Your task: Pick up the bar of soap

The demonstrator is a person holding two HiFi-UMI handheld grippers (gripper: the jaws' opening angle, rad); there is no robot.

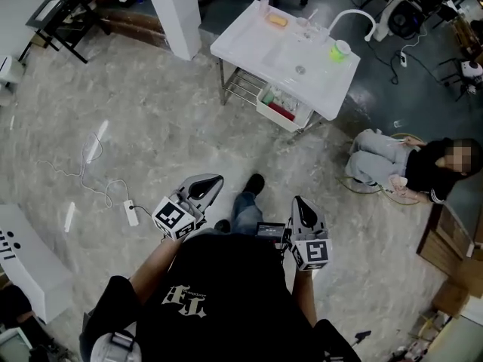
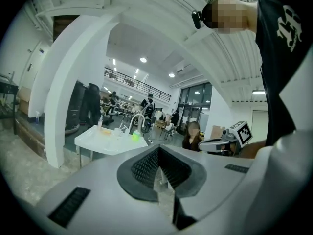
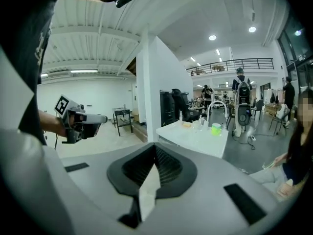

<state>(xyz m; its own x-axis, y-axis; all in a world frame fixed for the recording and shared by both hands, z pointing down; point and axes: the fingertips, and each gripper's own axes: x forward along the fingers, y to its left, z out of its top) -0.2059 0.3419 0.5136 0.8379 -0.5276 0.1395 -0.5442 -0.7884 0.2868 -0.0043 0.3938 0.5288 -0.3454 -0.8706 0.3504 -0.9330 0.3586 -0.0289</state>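
White bench point(image 1: 249, 44), orange bar of soap point(image 1: 278, 20), neon green cup point(image 1: 340, 50), grey marbled floor point(image 1: 151, 111), black tee point(image 1: 226, 300) with white print.

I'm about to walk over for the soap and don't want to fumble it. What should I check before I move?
1. Bar of soap located: ok, it lies on the white sink table, near its far end.
2. Soap within reach: not ok, both grippers are well short of the table.
3. Left gripper ready to grasp: not ok, jaws shut, empty.
4. Right gripper ready to grasp: not ok, jaws shut, empty.
5. Walking path: ok, the floor ahead looks bare; the seated person is off to the right.
6. Space around the soap: cannot tell, too small from here.
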